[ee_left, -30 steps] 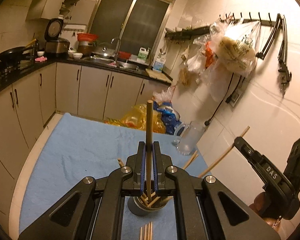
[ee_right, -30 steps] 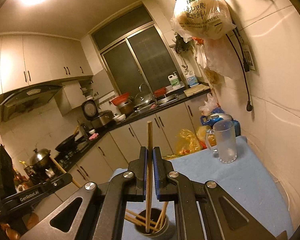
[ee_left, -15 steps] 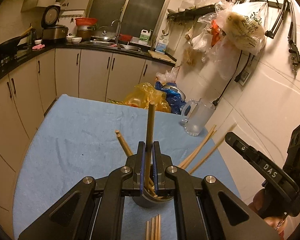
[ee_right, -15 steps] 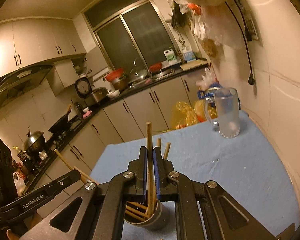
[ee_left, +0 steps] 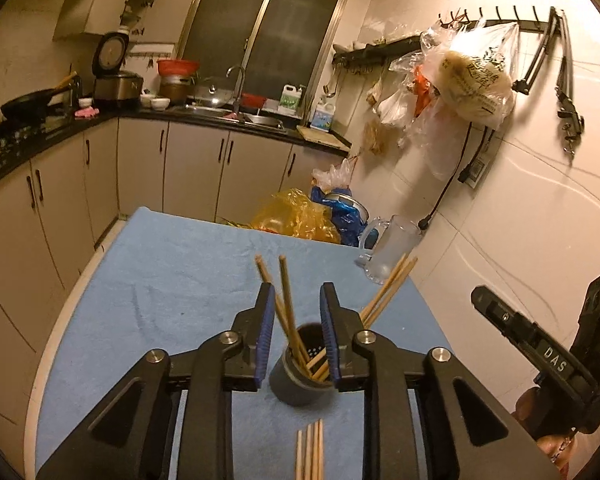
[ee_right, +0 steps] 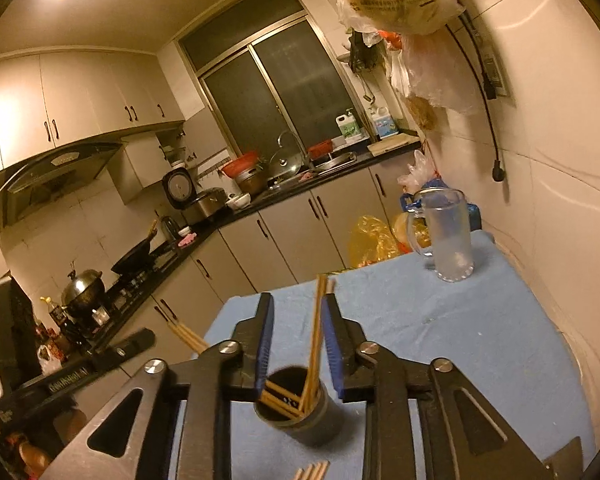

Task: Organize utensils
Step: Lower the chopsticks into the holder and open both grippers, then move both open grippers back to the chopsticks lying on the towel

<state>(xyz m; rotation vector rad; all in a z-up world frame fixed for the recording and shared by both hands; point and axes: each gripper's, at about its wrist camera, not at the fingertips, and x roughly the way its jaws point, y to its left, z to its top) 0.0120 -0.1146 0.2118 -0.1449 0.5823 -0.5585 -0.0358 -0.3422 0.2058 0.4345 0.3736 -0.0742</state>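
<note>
Your left gripper (ee_left: pixel 294 334) stands with its jaws spread wide and holding nothing, poised over the dark utensil cup (ee_left: pixel 300 376) on the blue cloth (ee_left: pixel 172 280). Your right gripper (ee_right: pixel 297 342) is spread wide too, above the same cup, where chopsticks (ee_left: pixel 288 312) lean. Loose chopsticks (ee_left: pixel 310 454) lie just beside the cup.
</note>
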